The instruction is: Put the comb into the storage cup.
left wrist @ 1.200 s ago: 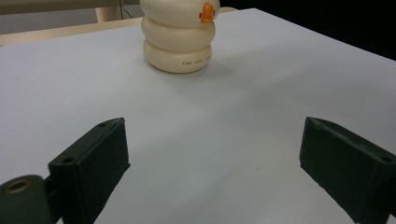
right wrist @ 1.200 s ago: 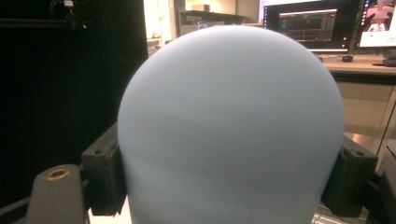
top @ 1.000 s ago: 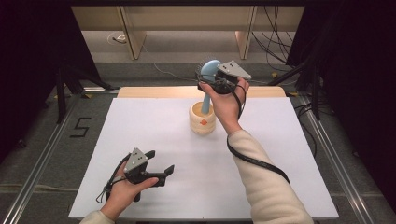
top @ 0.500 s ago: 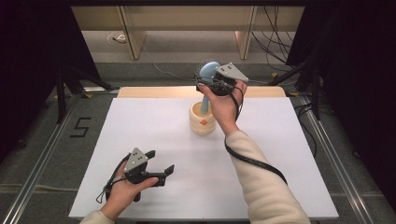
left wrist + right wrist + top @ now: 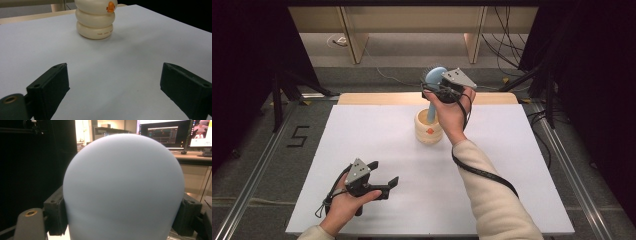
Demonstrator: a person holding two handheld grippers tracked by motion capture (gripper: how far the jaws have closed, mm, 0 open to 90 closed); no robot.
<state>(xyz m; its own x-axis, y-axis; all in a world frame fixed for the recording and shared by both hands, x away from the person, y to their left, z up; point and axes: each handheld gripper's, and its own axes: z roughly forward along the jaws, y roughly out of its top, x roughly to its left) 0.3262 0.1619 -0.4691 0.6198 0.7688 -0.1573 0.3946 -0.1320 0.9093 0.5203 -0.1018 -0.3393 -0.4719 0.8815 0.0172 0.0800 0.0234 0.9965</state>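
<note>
The right hand-held gripper [image 5: 438,90] is clamped on the rounded head of a pale blue brush [image 5: 435,76], whose handle stands down inside a cream holder [image 5: 428,129] at the far middle of the table [image 5: 512,165], probably so it can be guided straight. The holder looks like three stacked, smooth, glossy rings with an orange knob. The left hand-held gripper [image 5: 382,175] rests near-left, jaws wide and empty.

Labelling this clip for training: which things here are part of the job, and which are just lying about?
In play:
blue brush, clamped by the right gripper
cream ringed holder, brush handle inside

Lying about:
left gripper, open, idle
cables on floor
"5" floor mark
</note>
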